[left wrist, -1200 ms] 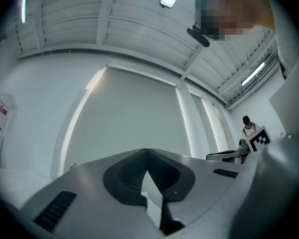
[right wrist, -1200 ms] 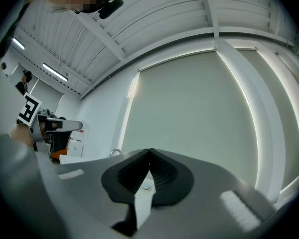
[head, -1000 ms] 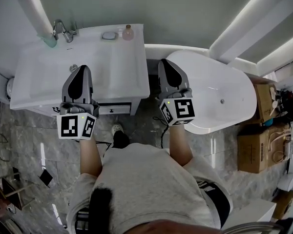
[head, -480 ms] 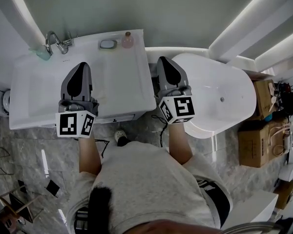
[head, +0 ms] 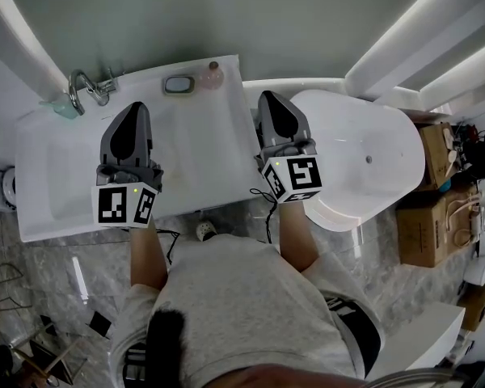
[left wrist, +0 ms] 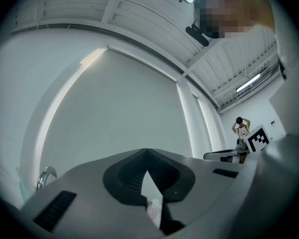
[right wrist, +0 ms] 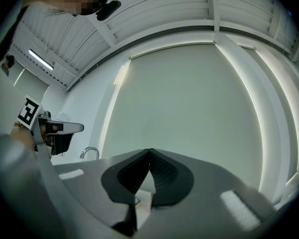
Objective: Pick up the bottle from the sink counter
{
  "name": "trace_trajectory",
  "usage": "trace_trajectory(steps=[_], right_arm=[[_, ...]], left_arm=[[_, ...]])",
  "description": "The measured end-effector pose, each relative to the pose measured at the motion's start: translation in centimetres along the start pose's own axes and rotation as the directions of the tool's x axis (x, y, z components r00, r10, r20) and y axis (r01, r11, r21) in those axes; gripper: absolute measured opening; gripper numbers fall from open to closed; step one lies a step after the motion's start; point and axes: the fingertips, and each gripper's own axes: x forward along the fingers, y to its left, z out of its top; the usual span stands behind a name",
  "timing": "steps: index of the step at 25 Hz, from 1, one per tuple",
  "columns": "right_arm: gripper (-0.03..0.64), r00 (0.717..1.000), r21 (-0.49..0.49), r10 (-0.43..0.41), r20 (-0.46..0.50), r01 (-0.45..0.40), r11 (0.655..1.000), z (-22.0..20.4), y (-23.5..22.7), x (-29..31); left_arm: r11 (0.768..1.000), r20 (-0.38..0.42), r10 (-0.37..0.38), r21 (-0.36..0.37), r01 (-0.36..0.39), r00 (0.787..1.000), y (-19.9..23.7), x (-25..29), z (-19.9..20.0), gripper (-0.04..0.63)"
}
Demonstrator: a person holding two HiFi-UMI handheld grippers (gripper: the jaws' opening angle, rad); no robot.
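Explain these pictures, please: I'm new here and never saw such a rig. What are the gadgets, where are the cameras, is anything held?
A person holds a two-jawed hand tool in each hand: the left gripper and the right gripper. The wide picture comes from a camera on the person's head, looking down. The other two come from cameras on each gripper, looking along its jaws. Below is a white sink counter with a tap, a small dish and a small pink bottle at its back edge; a bathtub stands at the right. Both pairs of jaws are shut and hold nothing.
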Motion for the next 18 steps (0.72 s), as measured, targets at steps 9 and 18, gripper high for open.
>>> trace_trajectory(steps=[9, 18], right_arm=[[0.011, 0.997, 0.053, -0.027, -0.075, 0.031, 0.998, -3.9, 0.1, 3.7], [0.011, 0.982, 0.1, -0.001, -0.19, 0.021, 0.995, -8.5, 0.6, 6.1]], left_arm=[[0.999, -0.046, -0.042, -0.029, 0.041, 0.998, 2.8, 2.5, -2.8, 0.008], [0.995, -0.112, -0.064, -0.085, 0.055, 0.992, 4.2, 3.9, -6.7, 0.008]])
